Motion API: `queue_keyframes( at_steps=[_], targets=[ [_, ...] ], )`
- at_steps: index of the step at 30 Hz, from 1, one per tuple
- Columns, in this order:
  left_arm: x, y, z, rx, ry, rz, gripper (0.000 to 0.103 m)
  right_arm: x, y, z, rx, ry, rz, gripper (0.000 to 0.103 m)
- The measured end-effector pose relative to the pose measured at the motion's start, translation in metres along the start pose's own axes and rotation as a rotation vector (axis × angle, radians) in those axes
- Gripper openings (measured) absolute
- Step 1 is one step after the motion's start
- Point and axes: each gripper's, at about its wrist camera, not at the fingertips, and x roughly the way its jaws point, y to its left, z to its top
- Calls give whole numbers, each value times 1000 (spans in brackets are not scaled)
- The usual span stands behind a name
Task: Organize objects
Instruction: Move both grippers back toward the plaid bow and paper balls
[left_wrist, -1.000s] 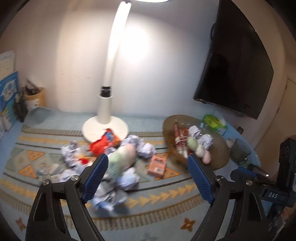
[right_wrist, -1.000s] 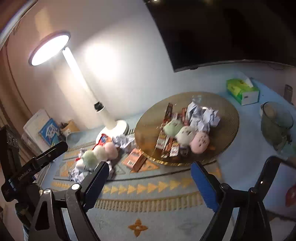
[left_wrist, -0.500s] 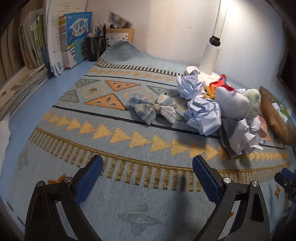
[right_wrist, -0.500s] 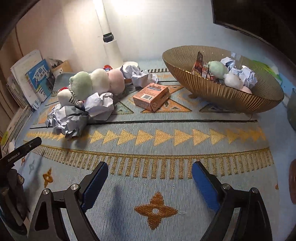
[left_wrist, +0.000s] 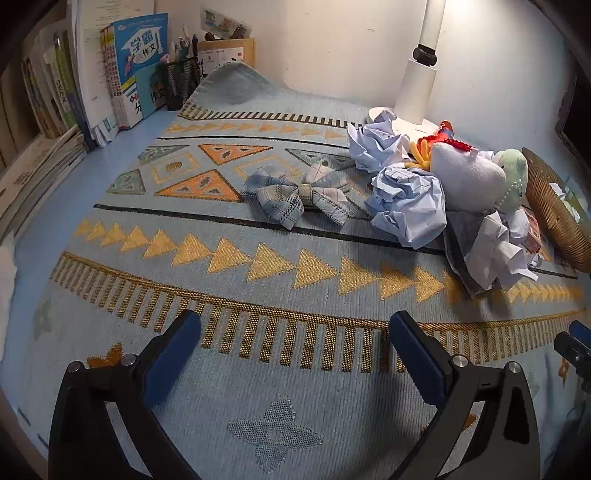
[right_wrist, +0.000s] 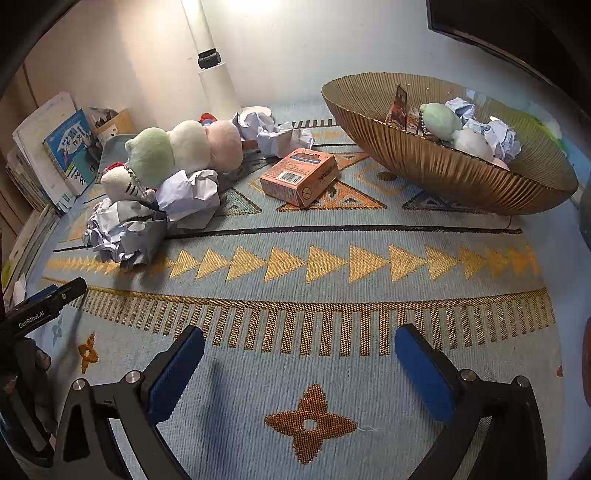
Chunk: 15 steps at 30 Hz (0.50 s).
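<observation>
- Since a second ago we have dropped both tools from facing the wall and lamp to hang low over the rug (left_wrist: 229, 369).
- Our left gripper (left_wrist: 295, 354) is opening, with only bare rug between its jaws.
- Our right gripper (right_wrist: 299, 365) is opening too, holding nothing.
- Crumpled paper (left_wrist: 410, 210), a plaid bow (left_wrist: 299, 195) and plush toys (right_wrist: 184, 151) lie ahead; an orange box (right_wrist: 299, 177) sits beside the gold bowl (right_wrist: 443, 166).

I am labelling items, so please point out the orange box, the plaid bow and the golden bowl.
orange box (right_wrist: 297, 176): right wrist view, top face.
plaid bow (left_wrist: 301, 194): left wrist view, centre knot.
golden bowl (right_wrist: 443, 170): right wrist view, ribbed outer wall.
</observation>
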Motion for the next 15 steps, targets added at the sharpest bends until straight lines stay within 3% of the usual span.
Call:
queue_keyframes(
  at_steps=[3,6,9,14,15],
  targets=[
    [-4,10,9,33,10,-130,102,2,2,1,-6,4,-6,103],
    [-14,15,35,205,-84,-73,102,2,3,1,-10,5,-10,103],
    [0,9,57,403,-78,-96,102,3,4,2,-15,8,-17,103],
    [44,-5,74,567,-48,-44,101,5,7,2,-28,15,-35,103],
    [49,-7,74,576,-45,-56,96,6,8,2,-30,17,-38,103]
  ],
)
